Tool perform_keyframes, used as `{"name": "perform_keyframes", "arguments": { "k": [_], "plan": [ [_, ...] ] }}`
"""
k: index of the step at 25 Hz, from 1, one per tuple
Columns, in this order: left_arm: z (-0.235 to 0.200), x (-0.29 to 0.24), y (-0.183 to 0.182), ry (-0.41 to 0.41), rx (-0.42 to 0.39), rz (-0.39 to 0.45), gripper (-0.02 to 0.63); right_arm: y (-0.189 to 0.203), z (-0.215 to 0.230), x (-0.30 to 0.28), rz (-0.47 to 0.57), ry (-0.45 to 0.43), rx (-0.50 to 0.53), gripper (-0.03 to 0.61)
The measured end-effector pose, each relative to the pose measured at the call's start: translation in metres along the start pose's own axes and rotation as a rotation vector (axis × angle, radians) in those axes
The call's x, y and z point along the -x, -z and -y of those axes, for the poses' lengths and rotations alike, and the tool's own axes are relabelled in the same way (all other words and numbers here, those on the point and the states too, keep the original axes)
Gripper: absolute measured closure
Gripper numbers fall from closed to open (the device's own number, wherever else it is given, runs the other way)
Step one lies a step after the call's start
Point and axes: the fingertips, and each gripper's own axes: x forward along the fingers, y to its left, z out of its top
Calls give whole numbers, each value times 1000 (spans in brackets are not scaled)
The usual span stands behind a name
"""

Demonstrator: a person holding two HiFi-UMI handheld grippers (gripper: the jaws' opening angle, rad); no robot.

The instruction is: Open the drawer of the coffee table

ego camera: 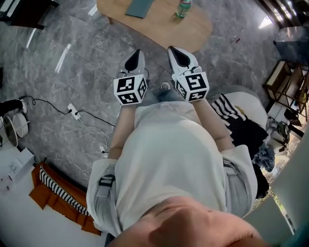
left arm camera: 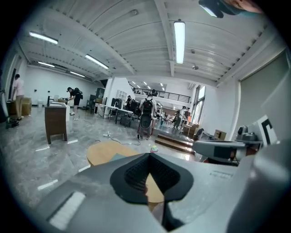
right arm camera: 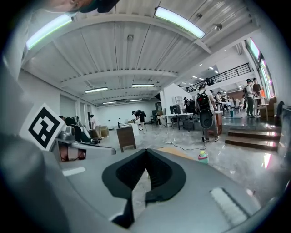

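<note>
A light wooden oval coffee table (ego camera: 193, 30) stands on the grey marble floor ahead of me; no drawer shows in any view. On its top lie a teal flat pad (ego camera: 139, 7) and a green bottle (ego camera: 182, 7). My left gripper (ego camera: 136, 54) and right gripper (ego camera: 176, 52) are held side by side in the air short of the table's near edge, both shut and empty. In the left gripper view its closed jaws (left arm camera: 149, 157) point at the table (left arm camera: 102, 152). The right gripper (right arm camera: 146, 152) looks past the bottle (right arm camera: 203, 157).
White cables and a power strip (ego camera: 73, 111) trail over the floor at left. An orange and striped cloth (ego camera: 53, 185) lies at lower left, a black-and-white striped cushion (ego camera: 231, 113) at right. A dark wooden cabinet (left arm camera: 56, 123) and several people stand far off.
</note>
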Motion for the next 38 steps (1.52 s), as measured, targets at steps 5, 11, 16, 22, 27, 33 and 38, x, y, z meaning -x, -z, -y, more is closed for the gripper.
{"name": "perform_keyframes", "arguments": {
  "k": [5,11,16,22,27,33,38],
  "plan": [
    [-12,-30,1,103,-39,-62,612,8,20,-16,4,134,-53,578],
    [-30,-61,11,233,-92,-138,612,30,34,-31,-9,304,-107,578],
    [-45,-81,32,307,-125,-185,612,60,41,-35,-24,406,-151,578],
    [-61,-111,80,342,-131,-233,612,120,64,-31,-49,490,-224,578],
    [-69,-146,134,357,-148,-261,612,190,98,-31,-98,518,-271,559],
    [-84,-181,206,380,-151,-293,612,284,123,-44,-175,519,-291,549],
    [-98,-214,260,379,-127,-311,612,353,151,-60,-224,522,-300,532]
  ]
}}
